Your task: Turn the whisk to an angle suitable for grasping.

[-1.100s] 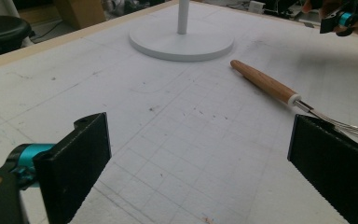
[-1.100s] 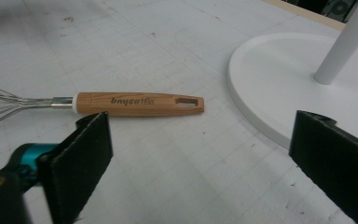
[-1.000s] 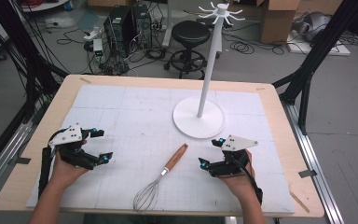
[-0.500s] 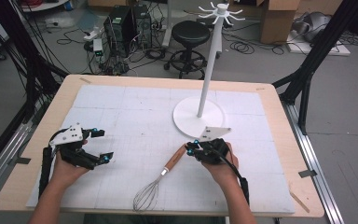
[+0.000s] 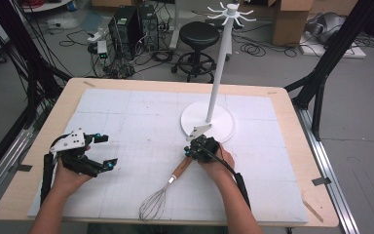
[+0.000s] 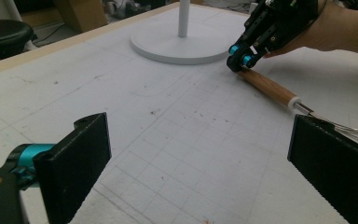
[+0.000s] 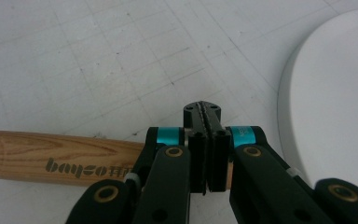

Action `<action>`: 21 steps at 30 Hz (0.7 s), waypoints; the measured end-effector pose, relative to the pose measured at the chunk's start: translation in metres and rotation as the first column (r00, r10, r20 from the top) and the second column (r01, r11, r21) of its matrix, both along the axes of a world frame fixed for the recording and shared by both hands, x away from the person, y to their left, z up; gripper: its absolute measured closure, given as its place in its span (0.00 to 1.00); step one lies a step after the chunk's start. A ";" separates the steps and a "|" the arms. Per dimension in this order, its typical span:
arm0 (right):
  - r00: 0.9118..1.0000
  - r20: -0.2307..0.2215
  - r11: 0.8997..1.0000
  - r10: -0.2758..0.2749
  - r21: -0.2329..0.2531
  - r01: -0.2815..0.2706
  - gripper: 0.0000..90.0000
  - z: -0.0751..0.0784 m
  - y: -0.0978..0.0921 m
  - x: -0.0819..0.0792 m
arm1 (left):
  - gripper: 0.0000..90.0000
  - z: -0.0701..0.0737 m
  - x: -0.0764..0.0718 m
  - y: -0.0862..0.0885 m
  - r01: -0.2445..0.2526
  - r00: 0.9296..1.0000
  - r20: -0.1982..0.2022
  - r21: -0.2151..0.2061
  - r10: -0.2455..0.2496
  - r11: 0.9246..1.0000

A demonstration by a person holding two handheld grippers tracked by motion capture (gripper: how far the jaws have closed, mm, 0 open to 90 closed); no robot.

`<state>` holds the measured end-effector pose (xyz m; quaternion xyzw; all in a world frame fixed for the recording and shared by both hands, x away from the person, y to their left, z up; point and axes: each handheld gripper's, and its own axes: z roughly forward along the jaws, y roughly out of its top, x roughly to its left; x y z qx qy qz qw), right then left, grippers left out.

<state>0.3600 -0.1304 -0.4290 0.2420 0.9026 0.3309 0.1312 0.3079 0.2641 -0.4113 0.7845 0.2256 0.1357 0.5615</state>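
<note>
High view: one whisk [image 5: 163, 187], two grippers [image 5: 191, 150]

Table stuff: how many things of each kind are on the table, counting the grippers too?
Whisk: 1
Stand: 1
Grippers: 2, left gripper and right gripper
Total: 4
</note>
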 end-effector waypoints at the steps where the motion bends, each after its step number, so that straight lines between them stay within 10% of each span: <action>1: 1.000 -0.006 1.000 -0.001 0.002 0.001 0.99 0.000 -0.001 0.000 | 0.07 0.000 0.000 0.000 -0.001 1.000 0.000 0.000 0.001 1.000; 21: 0.999 -0.009 0.998 -0.050 0.029 0.050 0.99 -0.002 -0.036 -0.027 | 0.07 0.000 -0.001 -0.002 0.001 1.000 0.003 0.006 -0.001 1.000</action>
